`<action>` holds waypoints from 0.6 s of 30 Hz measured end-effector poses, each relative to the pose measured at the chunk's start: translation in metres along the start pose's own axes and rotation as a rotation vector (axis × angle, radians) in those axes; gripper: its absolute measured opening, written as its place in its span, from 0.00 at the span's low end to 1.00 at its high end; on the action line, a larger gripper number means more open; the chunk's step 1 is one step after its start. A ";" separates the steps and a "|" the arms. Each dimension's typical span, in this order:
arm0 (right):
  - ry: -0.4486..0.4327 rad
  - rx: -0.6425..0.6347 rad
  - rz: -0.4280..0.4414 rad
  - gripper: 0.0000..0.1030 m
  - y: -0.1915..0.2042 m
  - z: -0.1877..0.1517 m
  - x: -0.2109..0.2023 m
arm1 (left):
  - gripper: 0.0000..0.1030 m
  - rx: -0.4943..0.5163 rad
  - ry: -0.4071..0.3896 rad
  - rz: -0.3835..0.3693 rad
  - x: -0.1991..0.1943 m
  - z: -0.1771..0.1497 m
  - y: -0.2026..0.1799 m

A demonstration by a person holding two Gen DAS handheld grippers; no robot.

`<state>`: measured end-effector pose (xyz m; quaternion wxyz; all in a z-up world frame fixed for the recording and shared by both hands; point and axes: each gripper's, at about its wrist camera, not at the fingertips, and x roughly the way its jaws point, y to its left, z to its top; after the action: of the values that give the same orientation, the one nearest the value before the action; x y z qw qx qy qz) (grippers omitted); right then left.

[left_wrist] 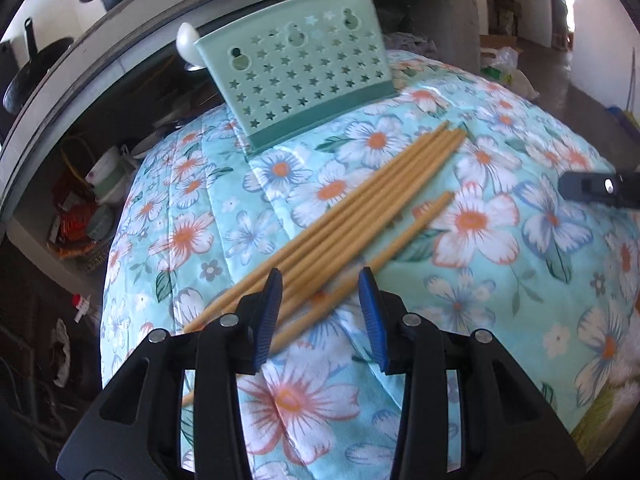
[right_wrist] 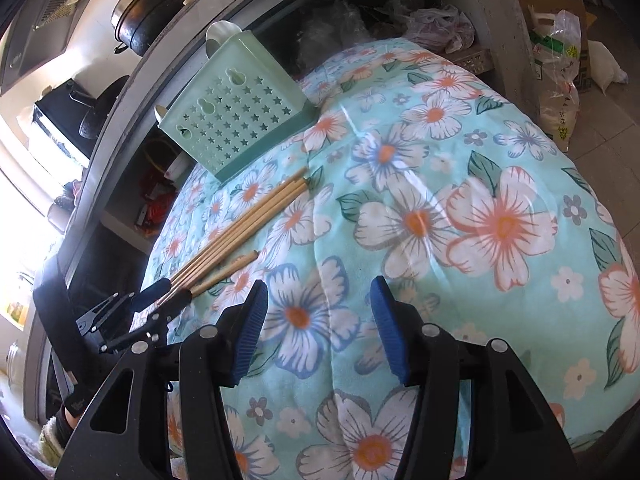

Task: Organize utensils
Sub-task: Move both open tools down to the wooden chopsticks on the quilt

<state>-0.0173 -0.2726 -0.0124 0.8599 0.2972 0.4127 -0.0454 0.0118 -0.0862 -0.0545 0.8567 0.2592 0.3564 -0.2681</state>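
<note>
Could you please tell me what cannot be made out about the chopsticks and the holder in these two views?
- Chopsticks: near ends hidden behind the left gripper in the left wrist view, so contact is unclear.
- Green holder: inside hidden by its front wall in both views.
- Right gripper: cut off by the left wrist view's edge.

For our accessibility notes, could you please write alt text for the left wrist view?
The left tongs, blue-padded and open, hover over the near ends of a bunch of wooden chopsticks lying on a floral cloth. Behind them stands a mint-green holder with star-shaped holes; the right tongs' tip shows at the right edge.
</note>
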 end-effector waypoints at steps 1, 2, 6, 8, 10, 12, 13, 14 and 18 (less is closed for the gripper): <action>0.000 0.000 0.001 0.51 0.000 0.000 0.000 | 0.38 0.023 0.006 0.009 0.001 -0.005 -0.004; 0.001 0.000 0.003 0.51 0.000 0.001 0.000 | 0.38 0.039 -0.002 0.021 0.000 -0.008 -0.007; -0.003 0.010 0.018 0.51 -0.003 0.003 -0.003 | 0.39 0.062 -0.030 0.014 -0.010 -0.012 -0.011; -0.007 0.014 0.020 0.51 -0.006 0.004 -0.005 | 0.39 0.065 -0.048 -0.013 -0.015 -0.011 -0.011; -0.003 0.024 0.027 0.51 -0.010 0.006 -0.005 | 0.39 0.103 -0.071 -0.020 -0.020 -0.011 -0.017; -0.002 0.028 0.025 0.51 -0.013 0.007 -0.006 | 0.39 0.168 -0.089 -0.003 -0.022 -0.011 -0.027; -0.003 0.029 0.022 0.51 -0.013 0.008 -0.006 | 0.39 0.200 -0.096 0.010 -0.021 -0.010 -0.033; -0.006 0.033 0.021 0.51 -0.014 0.009 -0.006 | 0.39 0.230 -0.099 0.022 -0.020 -0.010 -0.038; -0.005 0.036 0.017 0.51 -0.015 0.010 -0.006 | 0.37 0.365 -0.118 0.058 -0.010 -0.003 -0.057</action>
<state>-0.0188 -0.2919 -0.0106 0.8558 0.3160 0.4069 -0.0460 -0.0323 -0.1223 -0.0631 0.8222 0.4044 0.2431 -0.3182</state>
